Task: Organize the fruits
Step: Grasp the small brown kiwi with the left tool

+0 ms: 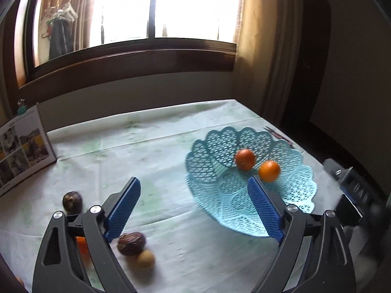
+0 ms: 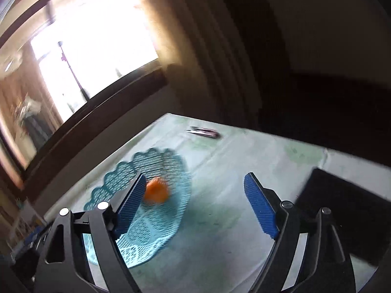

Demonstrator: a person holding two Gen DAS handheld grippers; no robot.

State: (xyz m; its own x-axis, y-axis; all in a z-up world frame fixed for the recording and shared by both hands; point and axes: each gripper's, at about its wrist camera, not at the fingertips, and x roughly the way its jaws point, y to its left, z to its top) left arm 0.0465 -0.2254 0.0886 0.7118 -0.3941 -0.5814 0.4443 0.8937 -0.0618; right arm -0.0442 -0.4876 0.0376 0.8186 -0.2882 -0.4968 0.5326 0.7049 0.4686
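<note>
On the pale tablecloth the blue lattice basket is the landmark: two oranges sit inside it, one toward its far side, the other just beside it and nearer. Left gripper is spread wide and holds nothing; its right-side pad overlaps the basket's near rim in view, contact unclear. Right gripper is also released and empty, blurred, with the basket under its left-side finger and one orange blob showing there. Loose fruit lies well left of the basket: a dark brown fruit touching a tan round fruit, another dark fruit farther left, and an orange mostly hidden behind the left gripper's frame. Likely next step is fetching one of these, probably with the left gripper; best to pick the dark one of the touching pair, straddle it squarely, close gently so it does not roll or shove its tan neighbour. A photo booklet stands far left of the basket, a small tool lies beyond it, a black block sits to its right; none blocks the path.
</note>
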